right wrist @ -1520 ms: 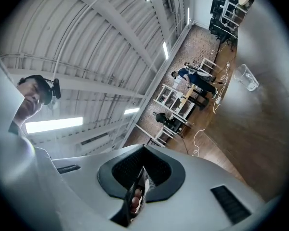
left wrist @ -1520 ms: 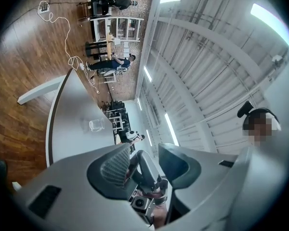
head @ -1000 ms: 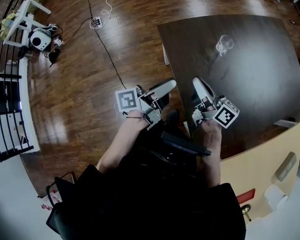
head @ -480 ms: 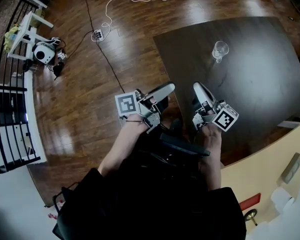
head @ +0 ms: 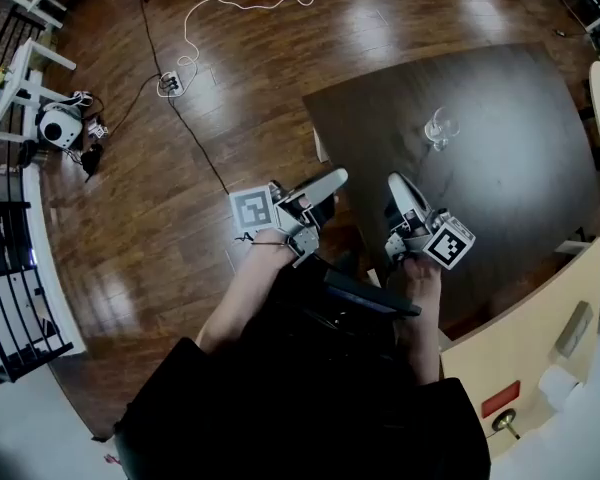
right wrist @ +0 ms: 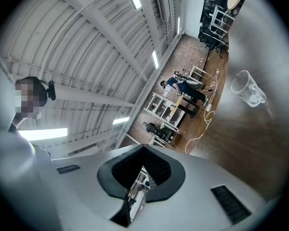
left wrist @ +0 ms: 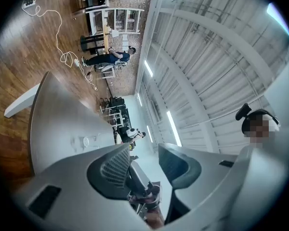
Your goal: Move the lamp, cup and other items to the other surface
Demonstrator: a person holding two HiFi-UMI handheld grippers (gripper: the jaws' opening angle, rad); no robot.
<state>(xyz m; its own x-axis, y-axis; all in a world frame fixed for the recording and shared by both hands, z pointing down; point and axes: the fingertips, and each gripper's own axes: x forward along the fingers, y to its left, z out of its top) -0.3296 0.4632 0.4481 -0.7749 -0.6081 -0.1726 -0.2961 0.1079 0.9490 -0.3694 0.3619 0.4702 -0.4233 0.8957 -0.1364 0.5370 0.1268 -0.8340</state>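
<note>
The step in hand looked like the approach to the first pick, with nothing carried yet. The glass cup (head: 440, 128) stood alone on the dark table (head: 520, 178), which filled the head view from about 1 to 3 o'clock. The cup was at roughly 1 o'clock from the right gripper (head: 400, 190) and well apart from it. No lamp showed in any view. The right gripper's jaws were pressed together with nothing between them. Those of the left gripper (head: 325, 183) stood apart, with only the room beyond them in the gap. Taking the cup would probably call for reaching further across the table and, if the right gripper did it, spreading its jaws first. Both forearms were stretched forward from the body, with the grippers side by side and close to level, pointing toward 12 o'clock. The left was by the table's near corner and the right over its near edge.
</note>
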